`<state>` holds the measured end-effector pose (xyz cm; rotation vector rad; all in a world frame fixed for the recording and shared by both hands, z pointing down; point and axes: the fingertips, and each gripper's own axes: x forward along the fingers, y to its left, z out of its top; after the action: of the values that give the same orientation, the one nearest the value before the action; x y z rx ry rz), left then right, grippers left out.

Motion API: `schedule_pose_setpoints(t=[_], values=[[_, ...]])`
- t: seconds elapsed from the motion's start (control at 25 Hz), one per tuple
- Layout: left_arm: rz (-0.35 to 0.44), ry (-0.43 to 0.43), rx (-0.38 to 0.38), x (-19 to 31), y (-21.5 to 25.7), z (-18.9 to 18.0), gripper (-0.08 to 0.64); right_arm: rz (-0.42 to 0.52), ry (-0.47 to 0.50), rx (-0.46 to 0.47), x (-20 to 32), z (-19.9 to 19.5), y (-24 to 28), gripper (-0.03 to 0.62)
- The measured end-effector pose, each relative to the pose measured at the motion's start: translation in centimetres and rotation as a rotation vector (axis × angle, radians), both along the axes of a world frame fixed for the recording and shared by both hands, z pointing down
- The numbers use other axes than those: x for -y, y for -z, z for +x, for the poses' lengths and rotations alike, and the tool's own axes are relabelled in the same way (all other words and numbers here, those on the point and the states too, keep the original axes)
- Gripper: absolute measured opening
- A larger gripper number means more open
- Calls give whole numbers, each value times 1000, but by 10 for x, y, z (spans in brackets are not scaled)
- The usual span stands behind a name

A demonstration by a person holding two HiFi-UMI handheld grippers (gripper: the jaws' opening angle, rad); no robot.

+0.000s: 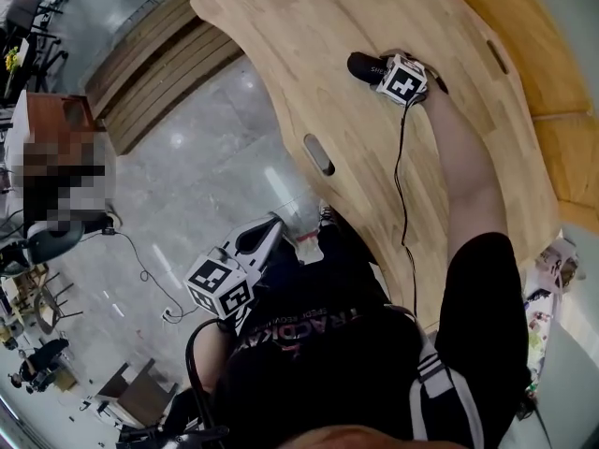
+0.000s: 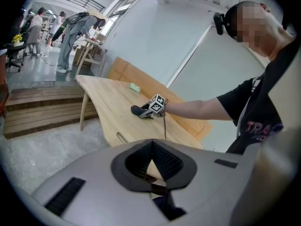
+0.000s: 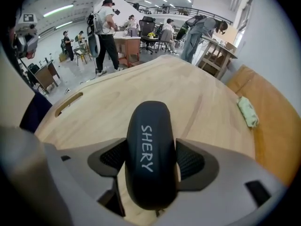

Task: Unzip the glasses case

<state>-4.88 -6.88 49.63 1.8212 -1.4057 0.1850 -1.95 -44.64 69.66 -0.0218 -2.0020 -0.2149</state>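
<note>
At the far part of the wooden surface (image 3: 141, 86), you are clamping your right claw (image 3: 151, 160) on the black glasses case (image 3: 151, 140), which is lying there; your left claw (image 2: 151, 163) is hovering pressed together, off the near edge.

A black glasses case (image 3: 150, 145) lettered SHERY is held lengthwise in the right gripper (image 3: 151, 163), with a pad pressed to each of its sides, over a pale wooden desk (image 3: 155, 86). A slot (image 3: 68, 103) is cut into the desk at the left, and a small green object (image 3: 248, 111) lies at the far right.
</note>
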Motion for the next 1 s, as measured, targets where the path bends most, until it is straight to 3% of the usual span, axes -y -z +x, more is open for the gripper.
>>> schedule_pose_setpoints(t=[0.16,0.36,0.6,0.72,0.8,1.0], values=[[37,-17,24,9,9,-11,12,-60,4,80,-21,8,29,339],[87,-77,26,20,16,-14,12,-145,126,272,-93,26,108,339],[217,-224,-74,62,51,-20,14,-110,304,380,-184,54,219,339],[297,-359,-135,84,80,-15,23,-83,363,431,-222,60,269,339],[345,-487,-160,93,102,-9,75,-63,385,469,-240,56,296,339],[407,-850,-168,93,138,15,130,3,443,393,-273,54,331,339]])
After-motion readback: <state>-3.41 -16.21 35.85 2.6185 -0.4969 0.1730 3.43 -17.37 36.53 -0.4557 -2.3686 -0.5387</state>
